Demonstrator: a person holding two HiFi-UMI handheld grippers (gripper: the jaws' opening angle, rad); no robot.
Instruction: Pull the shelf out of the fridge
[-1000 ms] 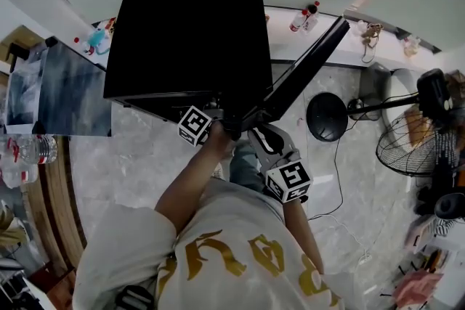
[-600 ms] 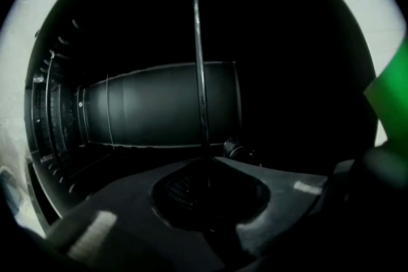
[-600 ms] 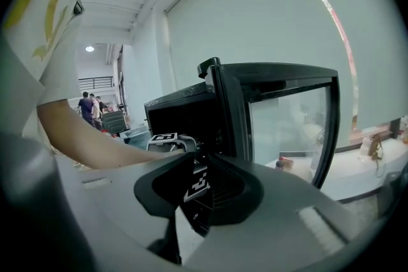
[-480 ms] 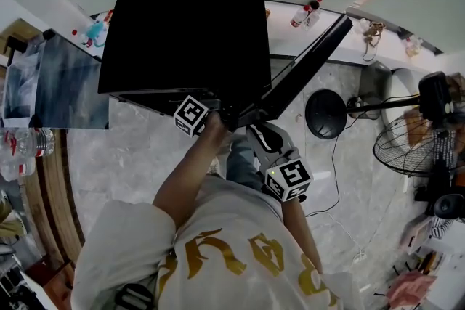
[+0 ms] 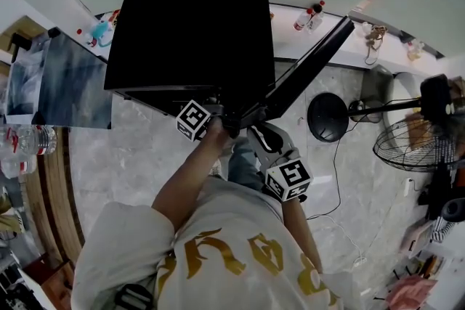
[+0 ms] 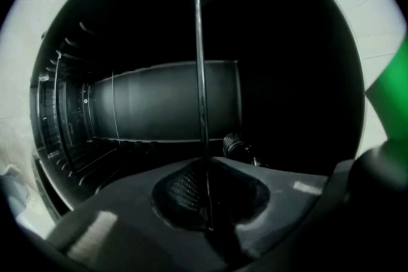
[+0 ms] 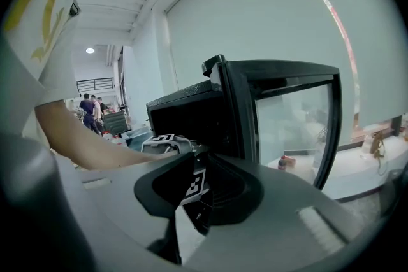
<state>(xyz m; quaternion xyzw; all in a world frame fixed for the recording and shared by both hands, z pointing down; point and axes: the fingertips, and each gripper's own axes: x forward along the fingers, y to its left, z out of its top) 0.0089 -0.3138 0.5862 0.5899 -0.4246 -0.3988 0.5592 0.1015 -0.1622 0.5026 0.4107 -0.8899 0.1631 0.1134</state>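
Note:
A small black fridge (image 5: pixel 189 25) stands with its glass door (image 5: pixel 305 72) swung open to the right. My left gripper (image 6: pixel 205 200) reaches into the dark interior, with its marker cube (image 5: pixel 194 120) at the front edge. Its jaws are shut on the thin front edge of the shelf (image 6: pixel 199 73), which runs as a narrow line straight away from the pads. Ribbed side rails (image 6: pixel 64 118) show on the inner wall. My right gripper (image 7: pixel 191 200) hangs just outside, below the door. A narrow gap shows between its jaws, and nothing is in it.
A standing fan (image 5: pixel 414 141) and its round base (image 5: pixel 327 116) sit on the floor to the right, with a cable beside them. Bottles (image 5: pixel 305 17) stand on the ledge behind the fridge. A table (image 5: pixel 65 83) and water bottles (image 5: pixel 29 149) are at the left.
Almost nothing differs: the left gripper stays at the fridge's front edge, the right one stays below the door, and the view shifts slightly.

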